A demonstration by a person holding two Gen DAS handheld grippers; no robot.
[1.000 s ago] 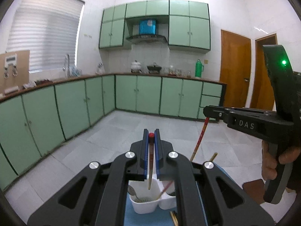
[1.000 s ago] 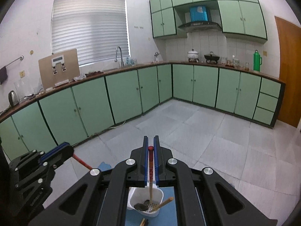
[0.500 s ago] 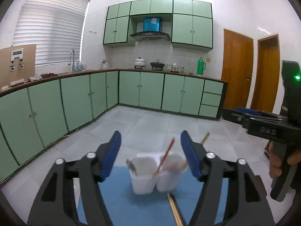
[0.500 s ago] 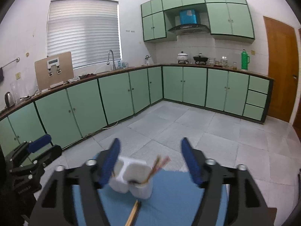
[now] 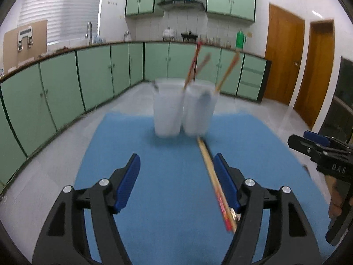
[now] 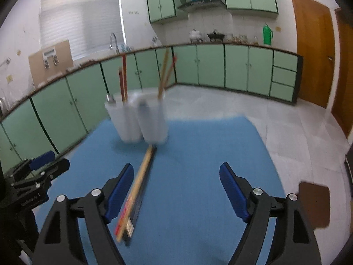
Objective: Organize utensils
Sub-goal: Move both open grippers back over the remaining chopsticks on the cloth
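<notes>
My left claw and my right claw both hung over a blue mat on the desk, each with its blue pads spread wide and nothing gripped — the jaws had just been opening further. A bundle of loose chopsticks lay flat on the mat, running from the foot of the holder toward me; in the left view it passed just inside my left claw's right pad, and in the right view just beside my right claw's left pad. At the far end of the mat stood a white two-compartment utensil holder, blurred. Red and wooden chopsticks leaned out of its compartments; something grey showed in one, too blurred to name. Seen from the left, my right claw's body bore the letters "DAS". Around the desk ran green kitchen cabinets, a sink tap, a green flask and wooden doors. A small brown board lay at the mat's right edge.
</notes>
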